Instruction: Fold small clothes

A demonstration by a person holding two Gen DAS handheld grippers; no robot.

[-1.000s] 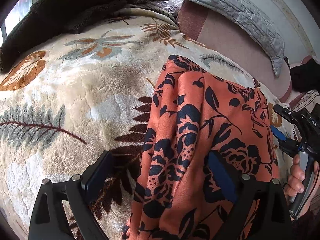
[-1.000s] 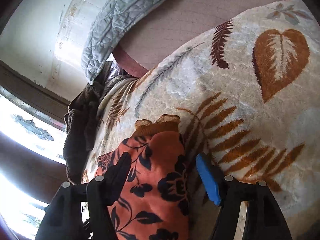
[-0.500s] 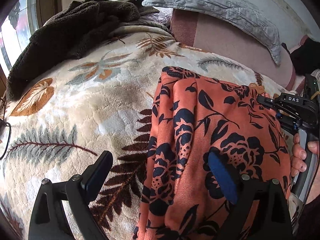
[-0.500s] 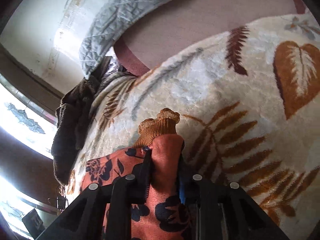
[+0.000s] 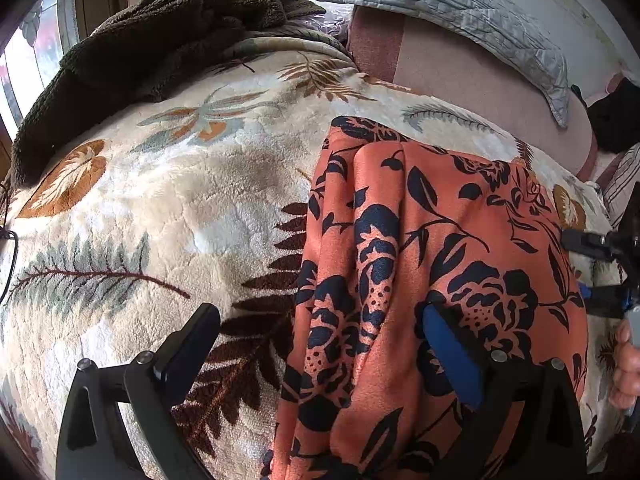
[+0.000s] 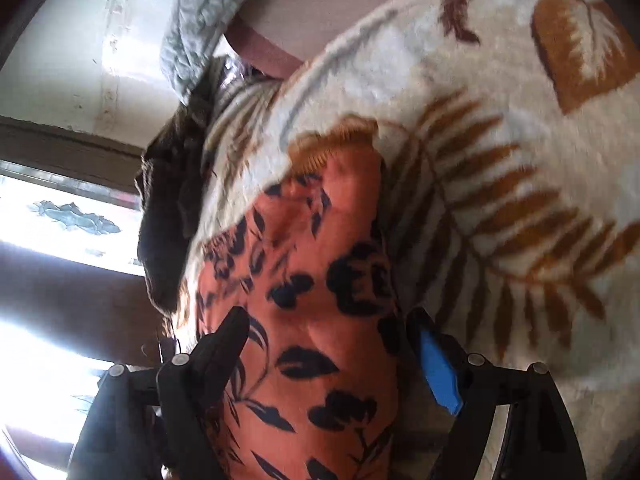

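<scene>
An orange garment with a dark blue flower print [image 5: 420, 264] lies folded lengthwise on a cream leaf-patterned blanket [image 5: 160, 208]. My left gripper [image 5: 320, 332] is open just above the garment's near left edge, one finger over the blanket and one over the cloth. My right gripper [image 6: 328, 336] is open, its jaws either side of the garment's end [image 6: 320, 280]; a ribbed mustard cuff [image 6: 332, 140] shows beyond. The right gripper also shows in the left wrist view [image 5: 600, 268] at the garment's right edge.
A dark brown fleece [image 5: 160, 40] lies heaped at the far left by a window [image 6: 60, 220]. A grey quilted pillow [image 5: 460, 4] and a pink bedsheet [image 5: 460, 76] lie behind the blanket. A dark item [image 5: 616, 120] sits far right.
My right gripper was open a second ago, shut on the garment's end half a second ago, and has now opened and let it go. My left gripper stayed open and moved back slightly.
</scene>
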